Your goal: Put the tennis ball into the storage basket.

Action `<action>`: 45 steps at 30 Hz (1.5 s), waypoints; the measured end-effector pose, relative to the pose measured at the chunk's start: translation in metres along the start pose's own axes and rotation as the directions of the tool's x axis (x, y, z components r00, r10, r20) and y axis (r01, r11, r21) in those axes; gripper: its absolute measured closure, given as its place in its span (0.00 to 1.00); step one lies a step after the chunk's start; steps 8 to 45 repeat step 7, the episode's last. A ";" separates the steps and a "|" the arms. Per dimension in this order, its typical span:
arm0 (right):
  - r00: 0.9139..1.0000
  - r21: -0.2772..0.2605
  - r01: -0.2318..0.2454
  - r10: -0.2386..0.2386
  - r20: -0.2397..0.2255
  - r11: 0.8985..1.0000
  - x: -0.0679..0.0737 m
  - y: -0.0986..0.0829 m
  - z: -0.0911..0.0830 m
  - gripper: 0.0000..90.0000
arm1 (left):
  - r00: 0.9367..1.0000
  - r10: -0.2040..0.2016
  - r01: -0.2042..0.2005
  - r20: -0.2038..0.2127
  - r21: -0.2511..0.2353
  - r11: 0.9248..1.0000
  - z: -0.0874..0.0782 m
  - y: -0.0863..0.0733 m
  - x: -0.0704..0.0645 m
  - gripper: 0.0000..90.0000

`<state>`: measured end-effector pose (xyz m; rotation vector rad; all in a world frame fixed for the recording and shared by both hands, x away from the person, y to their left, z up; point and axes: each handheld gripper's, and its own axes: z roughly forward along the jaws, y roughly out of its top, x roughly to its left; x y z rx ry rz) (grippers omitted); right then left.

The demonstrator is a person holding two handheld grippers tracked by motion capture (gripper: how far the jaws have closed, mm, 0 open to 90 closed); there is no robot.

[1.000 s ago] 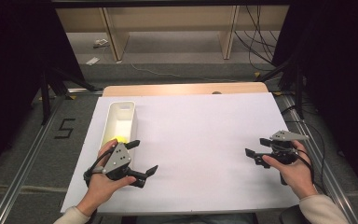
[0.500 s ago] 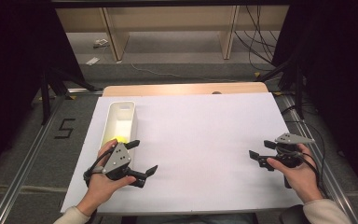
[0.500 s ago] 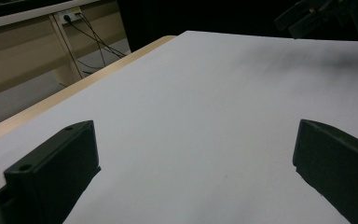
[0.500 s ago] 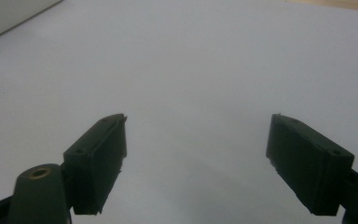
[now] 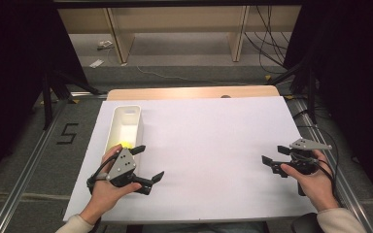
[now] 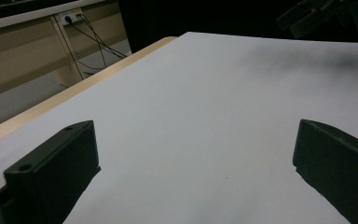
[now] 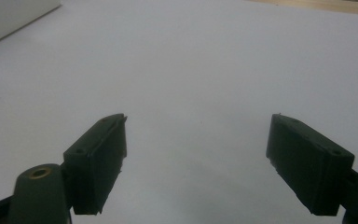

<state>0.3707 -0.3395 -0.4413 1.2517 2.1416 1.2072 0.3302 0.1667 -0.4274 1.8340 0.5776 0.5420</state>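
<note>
Both grippers low over the white sheet, jaws spread, nothing held.

Left gripper (image 5: 148, 163) beside the white bin's (image 5: 135, 112) near end; yellow object (image 5: 125, 144) inside. Right gripper (image 5: 273, 161) at the right edge. Floor mark (image 5: 66, 133) reads "5".

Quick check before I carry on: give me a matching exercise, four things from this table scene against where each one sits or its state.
Things:
1. white oblong plastic bin
2. small yellow object
3. left gripper
4. right gripper

Places or states:
A. open, at the sheet's right edge
B. inside the bin's near end
C. far left of the white sheet
D. open, just in front of the bin

Pairs: 1-C, 2-B, 3-D, 4-A
</note>
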 end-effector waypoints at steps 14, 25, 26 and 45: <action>1.000 -0.010 -0.006 0.006 0.000 1.000 -0.002 -0.001 -0.002 0.23 | 1.000 0.002 -0.002 0.000 -0.003 1.000 0.001 0.001 0.000 0.00; 1.000 -0.010 -0.006 0.006 0.000 1.000 -0.002 -0.001 -0.002 0.23 | 1.000 0.002 -0.002 0.000 -0.003 1.000 0.001 0.001 0.000 0.00; 1.000 -0.010 -0.006 0.006 0.000 1.000 -0.002 -0.001 -0.002 0.23 | 1.000 0.002 -0.002 0.000 -0.003 1.000 0.001 0.001 0.000 0.00; 1.000 -0.010 -0.006 0.006 0.000 1.000 -0.002 -0.001 -0.002 0.23 | 1.000 0.002 -0.002 0.000 -0.003 1.000 0.001 0.001 0.000 0.00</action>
